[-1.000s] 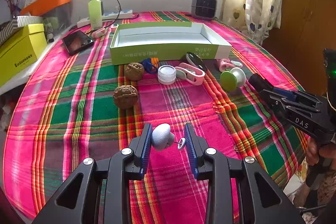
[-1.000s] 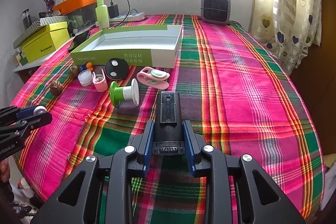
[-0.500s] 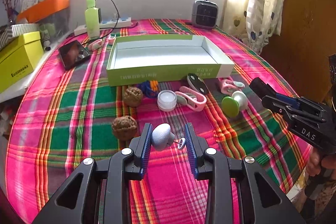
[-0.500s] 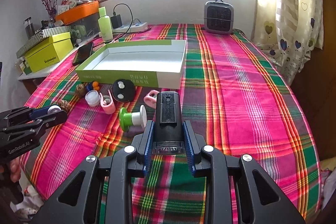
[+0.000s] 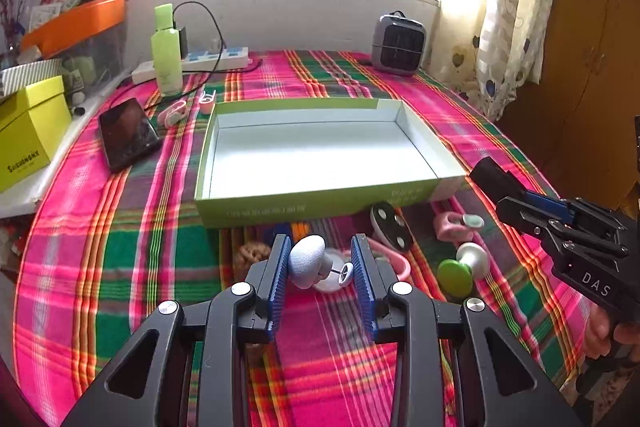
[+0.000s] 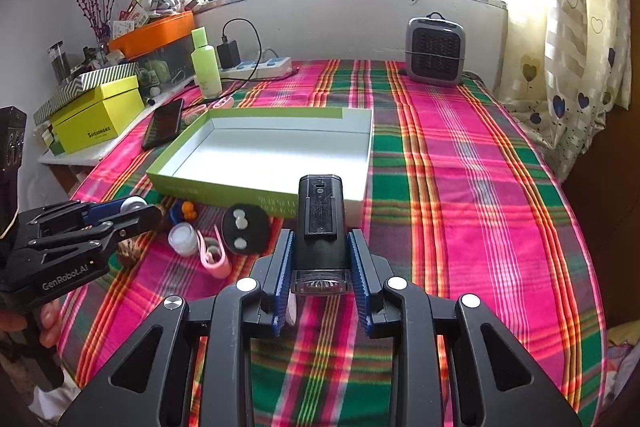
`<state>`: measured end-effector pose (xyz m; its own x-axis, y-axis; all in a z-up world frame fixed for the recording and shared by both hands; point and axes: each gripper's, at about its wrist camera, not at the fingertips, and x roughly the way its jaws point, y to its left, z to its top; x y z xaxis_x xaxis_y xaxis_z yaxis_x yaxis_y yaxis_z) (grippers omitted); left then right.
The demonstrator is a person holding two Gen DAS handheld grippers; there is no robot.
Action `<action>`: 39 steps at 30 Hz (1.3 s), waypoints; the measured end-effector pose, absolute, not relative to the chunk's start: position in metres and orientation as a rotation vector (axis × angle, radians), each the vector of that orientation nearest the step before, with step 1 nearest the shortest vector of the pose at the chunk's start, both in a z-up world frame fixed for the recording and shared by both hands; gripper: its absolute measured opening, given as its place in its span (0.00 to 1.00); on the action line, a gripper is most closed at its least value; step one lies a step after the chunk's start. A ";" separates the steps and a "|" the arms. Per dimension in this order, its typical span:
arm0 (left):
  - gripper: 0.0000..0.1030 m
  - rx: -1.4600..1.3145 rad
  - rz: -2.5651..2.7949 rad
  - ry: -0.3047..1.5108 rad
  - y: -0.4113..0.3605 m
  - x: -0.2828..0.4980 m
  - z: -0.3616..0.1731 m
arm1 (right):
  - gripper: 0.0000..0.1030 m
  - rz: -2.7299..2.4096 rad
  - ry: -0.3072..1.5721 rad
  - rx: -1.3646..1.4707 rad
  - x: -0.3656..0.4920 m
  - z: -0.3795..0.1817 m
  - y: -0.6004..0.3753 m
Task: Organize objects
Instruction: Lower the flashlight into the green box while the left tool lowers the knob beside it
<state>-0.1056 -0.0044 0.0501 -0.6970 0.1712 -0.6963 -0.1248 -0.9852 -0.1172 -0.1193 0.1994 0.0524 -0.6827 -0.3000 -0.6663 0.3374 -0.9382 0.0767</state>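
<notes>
My left gripper (image 5: 320, 269) is shut on a small grey mushroom-shaped knob with a pin (image 5: 307, 261), held above the table just in front of the green open box (image 5: 304, 209). My right gripper (image 6: 320, 259) is shut on a black bike light (image 6: 320, 223), held above the table near the box's front right corner (image 6: 356, 205). The box is empty. Loose items lie in front of it: a black disc (image 6: 244, 229), a pink clip (image 6: 216, 253), a white jar (image 6: 182, 239), a green-and-white spool (image 5: 460, 269), a walnut (image 5: 250, 253).
A phone (image 5: 126, 133), a green bottle (image 5: 166, 57), a power strip (image 5: 212, 61) and a small heater (image 5: 398, 45) stand at the back of the plaid tablecloth. A yellow box (image 5: 28, 131) sits on a shelf at left. A curtain hangs at right.
Both grippers have risen and moved forward toward the green box with their objects held. The box now looks closer and its inside shows more fully.
</notes>
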 end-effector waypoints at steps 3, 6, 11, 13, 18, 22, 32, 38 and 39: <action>0.28 -1.140 2.749 -0.097 -0.005 -0.117 0.051 | 0.28 -2.594 0.074 1.016 -0.127 0.055 0.196; 0.28 -1.136 2.745 -0.093 -0.005 -0.126 0.053 | 0.28 -2.585 0.068 1.024 -0.136 0.056 0.192; 0.28 -1.149 2.735 -0.097 -0.006 -0.144 0.052 | 0.28 -2.569 0.057 1.036 -0.152 0.057 0.185; 0.28 -1.157 2.730 -0.104 -0.006 -0.153 0.051 | 0.28 -2.566 0.056 1.040 -0.159 0.057 0.183; 0.28 -1.142 2.734 -0.080 -0.004 -0.173 0.053 | 0.28 -2.570 0.055 1.053 -0.177 0.058 0.179; 0.28 -1.139 2.739 -0.051 -0.002 -0.190 0.054 | 0.28 -2.569 0.057 1.082 -0.196 0.054 0.177; 0.28 -1.184 2.676 -0.015 0.010 -0.236 0.047 | 0.28 -2.537 0.018 1.178 -0.236 0.039 0.176; 0.28 -1.208 2.655 -0.018 0.018 -0.258 0.042 | 0.28 -2.526 0.031 1.213 -0.252 0.031 0.174; 0.28 -1.220 2.652 -0.019 0.019 -0.263 0.040 | 0.28 -2.525 0.035 1.217 -0.254 0.030 0.174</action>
<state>-0.2634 0.0189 0.0404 -0.6304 0.2056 -0.7486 -0.1951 -0.9753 -0.1036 -0.2538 0.1740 0.0296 -0.5769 -0.2889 -0.7640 0.3098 -0.9429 0.1225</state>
